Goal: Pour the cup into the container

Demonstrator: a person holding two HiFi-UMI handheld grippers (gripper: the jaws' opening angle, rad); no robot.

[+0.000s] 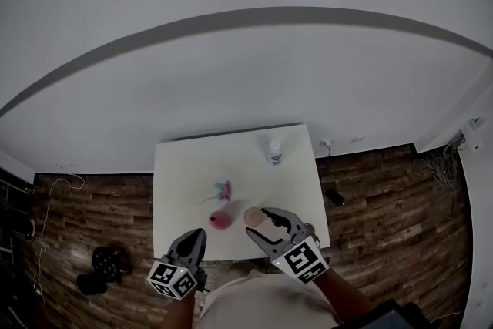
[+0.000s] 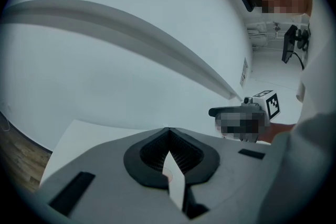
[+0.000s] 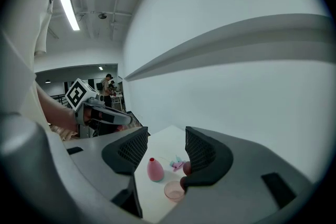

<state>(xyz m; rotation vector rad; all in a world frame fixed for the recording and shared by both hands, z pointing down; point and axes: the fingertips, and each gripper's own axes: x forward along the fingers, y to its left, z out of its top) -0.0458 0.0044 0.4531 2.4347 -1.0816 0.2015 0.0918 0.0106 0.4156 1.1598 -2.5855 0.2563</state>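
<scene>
Cup (image 1: pixel 253 216), translucent pink and shallow, stands upright on the near right part of the white square table (image 1: pixel 192 166); it also shows low in the right gripper view (image 3: pixel 174 191). Pink bottle-shaped container with a red neck (image 1: pixel 219 221) stands upright just left of the cup, apart from it (image 3: pixel 155 170). Right gripper (image 1: pixel 258 222) is at the table's near right with its jaws apart. From the head view the cup lies between the jaw tips, but in the right gripper view (image 3: pixel 165 136) it sits below and beyond the pads, and neither pad presses on it. Whether a jaw grazes the rim cannot be told. Left gripper (image 1: pixel 200 233) is over the table's near left, near-left of the container and apart from it. Its own view (image 2: pixel 168 131) shows the jaws together with nothing clamped, pointing over the table towards the white wall. Small multicoloured toy (image 1: pixel 223 189) lies further in, behind the container. White bottle (image 1: pixel 275 152) stands upright near the far edge, well apart from the rest. Table stands on a dark wood-plank floor (image 1: pixel 385 204); dark objects (image 1: pixel 100 270) lie on the floor to the left.
</scene>
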